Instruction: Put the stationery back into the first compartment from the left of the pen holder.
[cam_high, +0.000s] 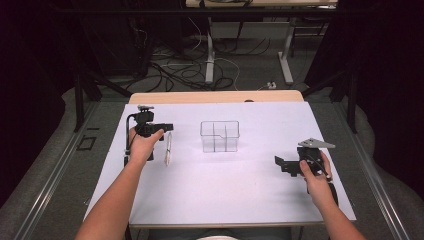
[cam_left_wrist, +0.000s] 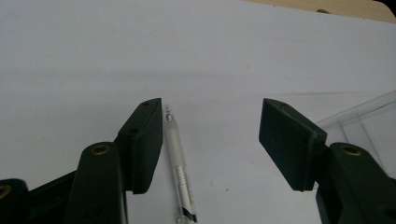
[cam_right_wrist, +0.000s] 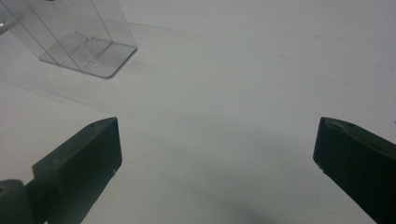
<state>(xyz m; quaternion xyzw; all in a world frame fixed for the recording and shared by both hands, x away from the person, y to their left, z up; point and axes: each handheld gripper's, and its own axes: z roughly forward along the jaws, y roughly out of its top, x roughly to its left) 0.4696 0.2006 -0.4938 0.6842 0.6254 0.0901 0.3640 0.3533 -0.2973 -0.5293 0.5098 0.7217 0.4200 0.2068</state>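
Left gripper view: left gripper (cam_left_wrist: 211, 140) released, straddling pen (cam_left_wrist: 180, 172) on bench (cam_left_wrist: 93, 56); grasp pending, clear organizer (cam_high: 220, 136) empty. Right gripper (cam_right_wrist: 217, 161) released, idle.

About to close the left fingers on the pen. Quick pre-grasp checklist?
1. Pen between left gripper fingers: ok, lying flat on the table.
2. Pen centred in the gap: not ok, it sits right beside one finger.
3. Fingers pressing on pen: not ok, gap on the other side.
4. Clear box apart from pen: ok.
5. Right gripper open, holding nothing: ok.
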